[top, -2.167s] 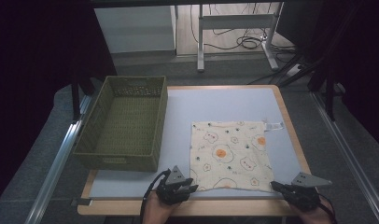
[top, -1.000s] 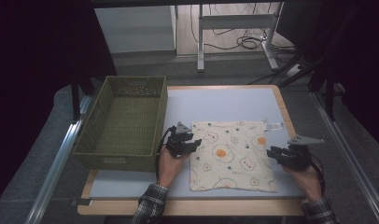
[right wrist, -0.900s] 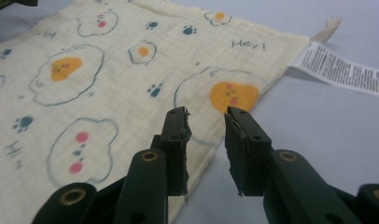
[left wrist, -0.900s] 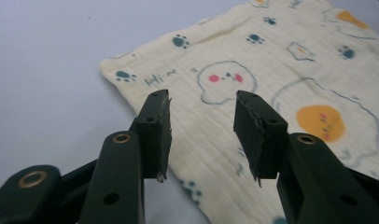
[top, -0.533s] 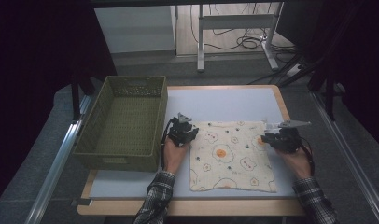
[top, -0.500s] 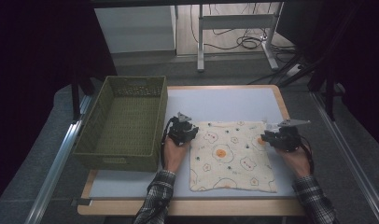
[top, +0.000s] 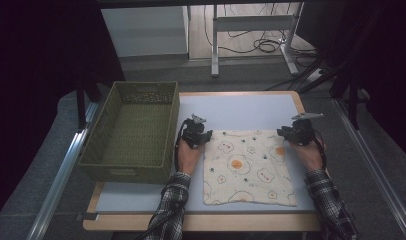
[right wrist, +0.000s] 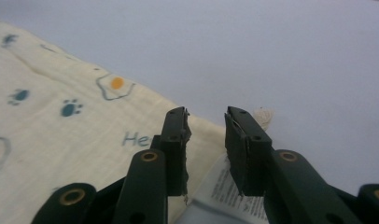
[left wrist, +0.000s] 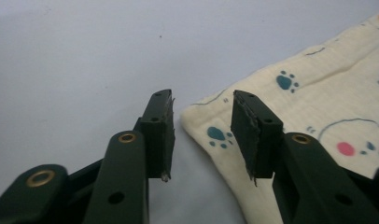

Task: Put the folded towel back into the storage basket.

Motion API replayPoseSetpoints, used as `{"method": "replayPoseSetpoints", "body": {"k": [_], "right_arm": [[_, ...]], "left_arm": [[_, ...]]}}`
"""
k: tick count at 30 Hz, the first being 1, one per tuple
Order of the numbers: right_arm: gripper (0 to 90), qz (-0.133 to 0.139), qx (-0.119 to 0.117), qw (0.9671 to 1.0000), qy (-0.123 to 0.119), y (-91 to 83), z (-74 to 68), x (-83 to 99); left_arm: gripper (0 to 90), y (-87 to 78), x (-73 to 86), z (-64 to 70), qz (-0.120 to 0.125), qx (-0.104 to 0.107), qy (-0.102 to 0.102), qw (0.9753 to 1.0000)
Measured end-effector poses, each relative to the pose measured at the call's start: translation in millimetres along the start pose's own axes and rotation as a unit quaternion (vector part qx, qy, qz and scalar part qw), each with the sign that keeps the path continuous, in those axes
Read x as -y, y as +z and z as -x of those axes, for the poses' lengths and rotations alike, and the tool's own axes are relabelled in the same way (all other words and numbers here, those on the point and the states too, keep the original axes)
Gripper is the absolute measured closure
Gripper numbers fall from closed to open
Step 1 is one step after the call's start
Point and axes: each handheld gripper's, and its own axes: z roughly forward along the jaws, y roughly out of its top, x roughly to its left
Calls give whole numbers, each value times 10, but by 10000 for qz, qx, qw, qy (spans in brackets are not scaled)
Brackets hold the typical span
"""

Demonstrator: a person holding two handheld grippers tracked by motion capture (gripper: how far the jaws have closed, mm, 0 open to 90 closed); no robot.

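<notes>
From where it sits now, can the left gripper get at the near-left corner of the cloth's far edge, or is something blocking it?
Probably yes. The left gripper is open, its jaws either side of the corner of the cloth, which lies flat on the bare table. Nothing lies between them; the basket stands off to the side.

Table (top: 251,107) with cloth (top: 247,167), basket (top: 133,132)

There is 1 cream cloth (top: 248,168) printed with eggs and paw marks, 1 woven green basket (top: 132,131) and 1 counter (top: 251,106). 2 grippers are here: 1 left gripper (top: 196,133) and 1 right gripper (top: 294,131). The cloth carries 1 white label (right wrist: 227,193).
</notes>
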Motion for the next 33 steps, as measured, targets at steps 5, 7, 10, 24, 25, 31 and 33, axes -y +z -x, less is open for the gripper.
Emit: {"method": "replayPoseSetpoints", "body": {"k": [5,7,10,24,25,31,33], "right_arm": [[649,-126,158,9997,-105,115,33,20],[657,-116,168,9998,-86,119,31,22],[781,-159,253,9995,56,110,15,20],[900,-17,301,9995,-90,-38,-59,-34],[900,4,297,9995,-110,-59,-67,-56],[900,152,187,9995,-185,-217,-112,-143],[900,180,173,9994,-223,-281,-119,-144]], "left_arm": [[499,56,-28,-11,-238,-135,108,9996],[510,64,-31,-43,-260,8,-2,9997],[560,62,-29,-62,-258,87,-23,9996],[887,-5,-57,-33,8,232,132,9996],[886,-28,-71,-28,82,223,132,9996],[881,-210,-129,0,286,237,155,9992],[882,-271,-108,18,351,235,117,9990]]}}
